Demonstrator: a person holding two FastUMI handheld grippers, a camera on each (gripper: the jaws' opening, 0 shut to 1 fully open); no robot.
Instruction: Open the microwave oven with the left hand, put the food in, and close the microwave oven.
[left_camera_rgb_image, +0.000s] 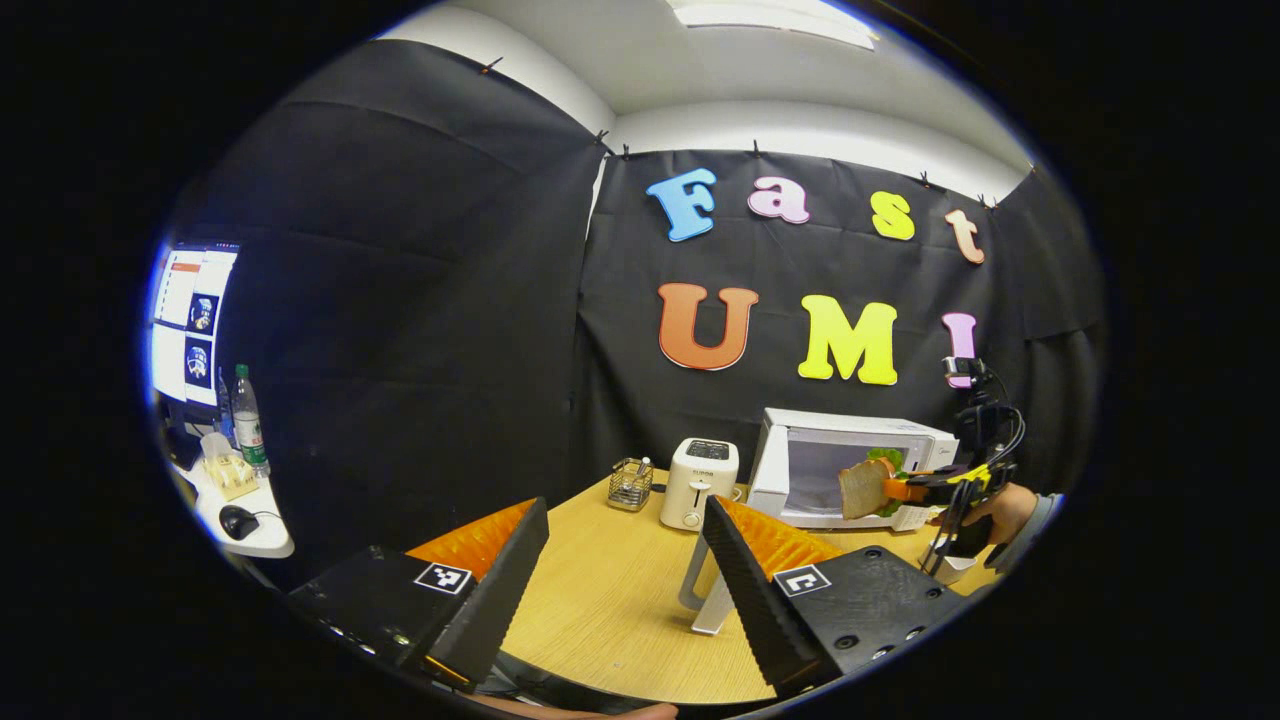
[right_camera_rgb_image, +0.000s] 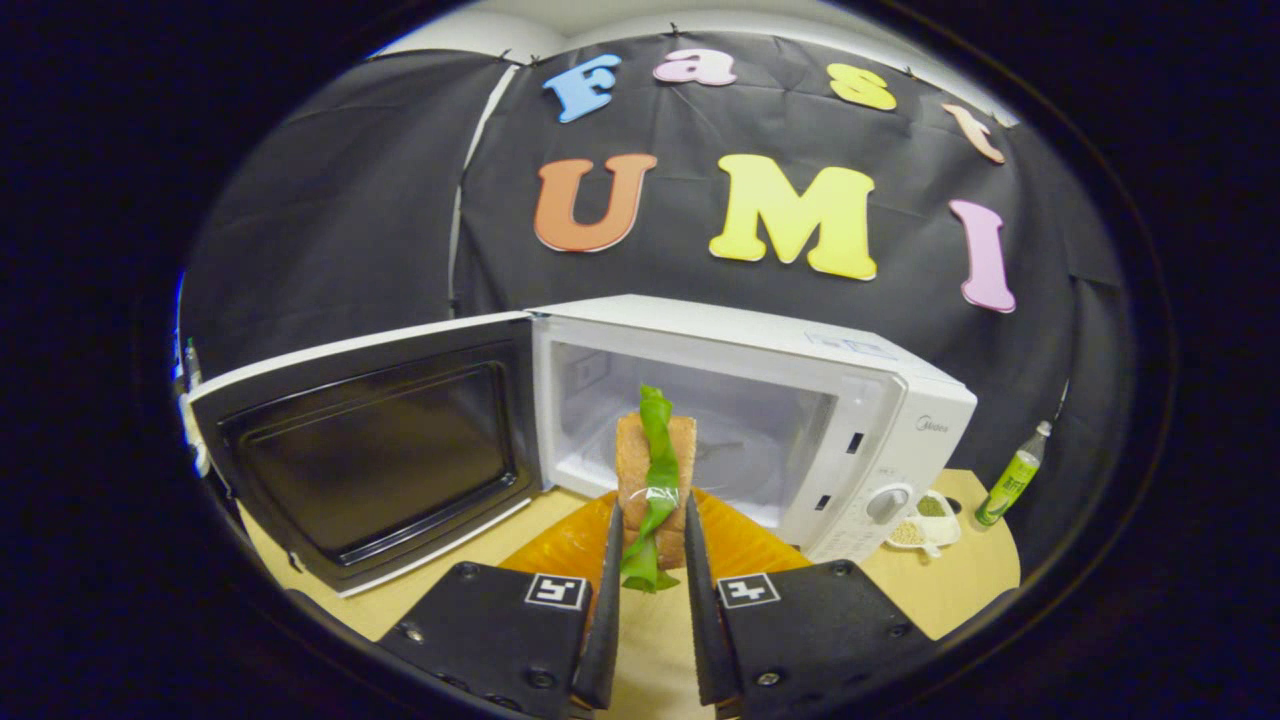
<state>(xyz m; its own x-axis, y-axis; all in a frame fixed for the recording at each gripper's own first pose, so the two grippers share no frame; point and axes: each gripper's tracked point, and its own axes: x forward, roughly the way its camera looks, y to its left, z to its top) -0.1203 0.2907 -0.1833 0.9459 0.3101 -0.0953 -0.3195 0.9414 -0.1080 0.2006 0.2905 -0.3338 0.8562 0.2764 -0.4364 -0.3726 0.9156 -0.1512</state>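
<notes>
The right gripper (right_camera_rgb_image: 650, 560) pinches a sandwich (right_camera_rgb_image: 655, 480) of bread and green leaf just before the microwave oven (right_camera_rgb_image: 860, 400), whose door (right_camera_rgb_image: 370, 450) stands swung wide; the left gripper (left_camera_rgb_image: 625, 570) hangs spread and empty above the wooden table (left_camera_rgb_image: 610, 600), near a white toaster (left_camera_rgb_image: 700, 482).
</notes>
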